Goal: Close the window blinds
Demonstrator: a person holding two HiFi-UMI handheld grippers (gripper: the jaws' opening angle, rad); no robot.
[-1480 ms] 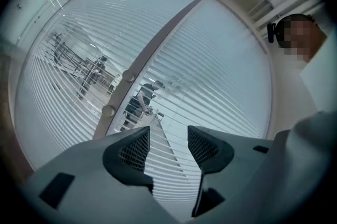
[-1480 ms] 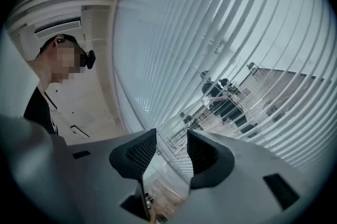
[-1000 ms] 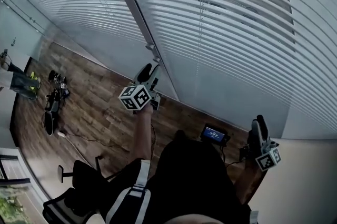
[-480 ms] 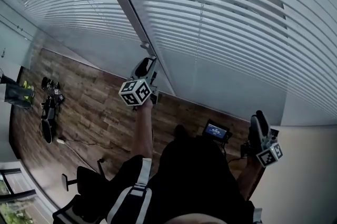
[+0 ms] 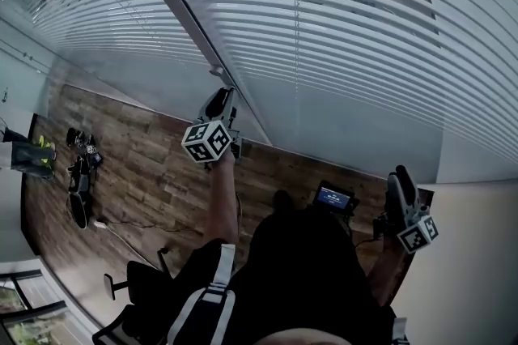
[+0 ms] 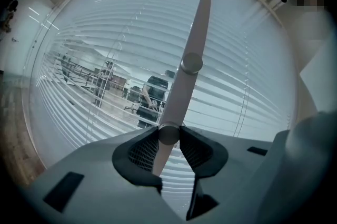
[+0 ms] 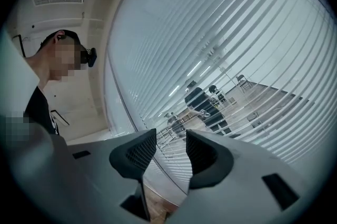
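Note:
White slatted blinds (image 5: 364,36) cover the big window, with their slats part open, so the room beyond shows through in both gripper views. A pale tilt wand (image 6: 192,60) hangs in front of the blinds (image 6: 105,60). My left gripper (image 6: 168,136) has just been closing, and its pads now press on the wand's lower end. In the head view, this gripper (image 5: 220,104) is raised to the wand (image 5: 214,70) beside the window frame. My right gripper (image 5: 398,183) hangs low at the right. It (image 7: 167,148) is open with nothing between its pads, facing the blinds (image 7: 221,33).
A wooden floor (image 5: 146,165) runs below the window. Bags and cables (image 5: 79,173) lie at the left, near a person's legs (image 5: 24,153). A small lit screen (image 5: 333,198) sits by my right side. An office chair (image 5: 129,287) stands behind me, and a white wall (image 5: 477,254) rises at the right.
The left gripper's jaws have narrowed onto the wand's end. Both grippers have stayed about where they were while the head view drifted a little.

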